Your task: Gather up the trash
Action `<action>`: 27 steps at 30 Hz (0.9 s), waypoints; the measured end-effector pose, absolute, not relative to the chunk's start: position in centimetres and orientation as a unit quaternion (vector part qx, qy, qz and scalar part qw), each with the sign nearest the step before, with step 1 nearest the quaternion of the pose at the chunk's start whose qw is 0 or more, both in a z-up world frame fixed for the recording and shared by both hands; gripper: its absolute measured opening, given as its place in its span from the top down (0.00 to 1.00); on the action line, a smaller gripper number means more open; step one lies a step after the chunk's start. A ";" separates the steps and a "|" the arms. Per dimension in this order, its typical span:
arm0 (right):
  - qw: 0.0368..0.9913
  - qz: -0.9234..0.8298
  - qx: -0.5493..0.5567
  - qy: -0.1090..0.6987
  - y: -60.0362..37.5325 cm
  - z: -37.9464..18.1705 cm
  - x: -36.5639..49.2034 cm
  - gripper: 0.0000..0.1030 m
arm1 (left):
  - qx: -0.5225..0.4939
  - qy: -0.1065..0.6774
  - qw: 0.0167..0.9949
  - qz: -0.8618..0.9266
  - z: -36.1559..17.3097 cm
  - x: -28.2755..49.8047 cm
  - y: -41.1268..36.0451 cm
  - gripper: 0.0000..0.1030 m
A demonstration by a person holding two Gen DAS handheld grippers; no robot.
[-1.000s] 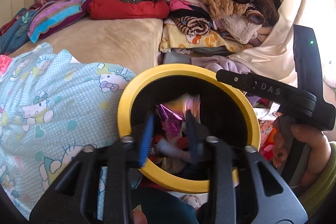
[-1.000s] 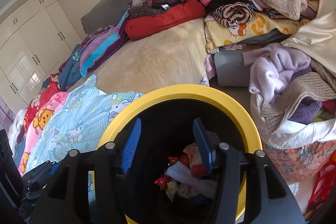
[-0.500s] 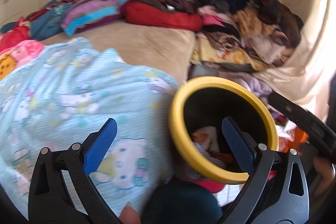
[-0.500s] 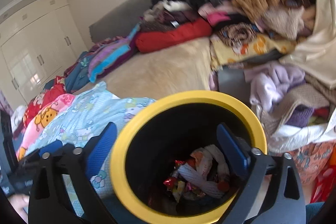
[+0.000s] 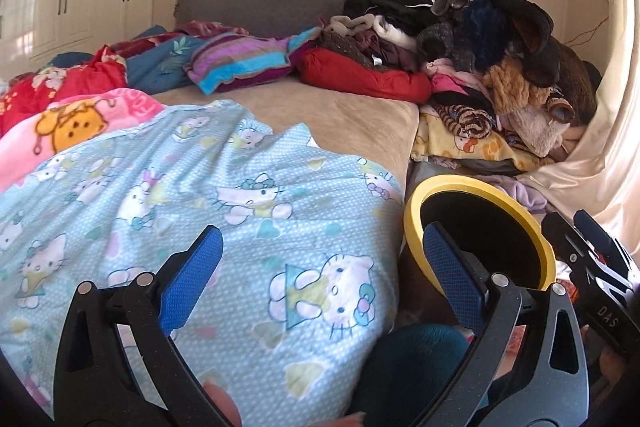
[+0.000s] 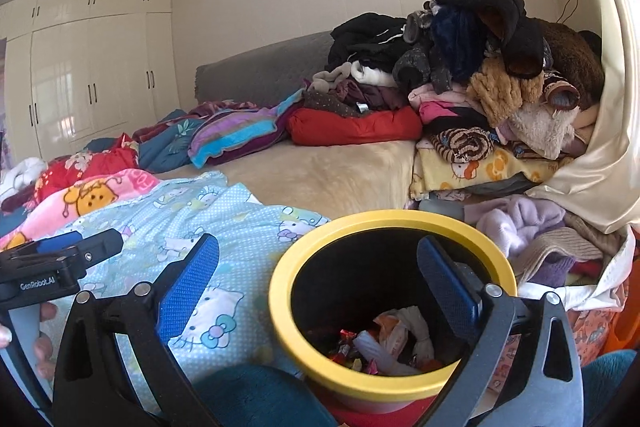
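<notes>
Bedroom, cluttered bed [image 5: 344, 115]. Yellow-rimmed bin [image 6: 394, 307] beside it, wrappers [image 6: 380, 345] inside. Left gripper [image 5: 320, 279] and right gripper [image 6: 320, 283] both spread wide, nothing held; right one above the bin.

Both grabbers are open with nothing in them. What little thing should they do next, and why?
Probably swing toward the bed and look for more trash. The left gripper and right gripper both have jaws wide apart, holding nothing. Wrappers already lie inside the yellow-rimmed bin. No loose trash shows on the blue cat-print blanket, so searching seems to come first.
</notes>
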State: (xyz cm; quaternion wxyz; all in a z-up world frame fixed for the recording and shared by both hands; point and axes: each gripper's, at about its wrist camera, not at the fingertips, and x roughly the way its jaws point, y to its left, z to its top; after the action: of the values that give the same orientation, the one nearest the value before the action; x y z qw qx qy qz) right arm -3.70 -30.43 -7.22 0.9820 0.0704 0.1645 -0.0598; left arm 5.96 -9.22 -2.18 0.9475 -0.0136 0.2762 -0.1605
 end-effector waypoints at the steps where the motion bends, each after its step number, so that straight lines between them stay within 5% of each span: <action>1: 0.982 -0.061 0.068 0.163 -30.2 -7.3 -3.9 0.06 | -0.012 0.273 0.949 -0.161 -2.2 5.6 -9.0 0.11; 27: 0.984 -0.059 0.056 0.158 -28.8 -8.0 -4.1 0.06 | -0.009 0.253 0.955 -0.157 -2.2 4.0 -8.4 0.11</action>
State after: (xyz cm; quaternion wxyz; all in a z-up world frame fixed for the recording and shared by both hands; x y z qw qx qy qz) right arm -4.11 -28.81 -7.95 0.9840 0.0555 0.1584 -0.0590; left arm 4.02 -8.39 -2.20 0.9547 -0.0095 0.2530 -0.1566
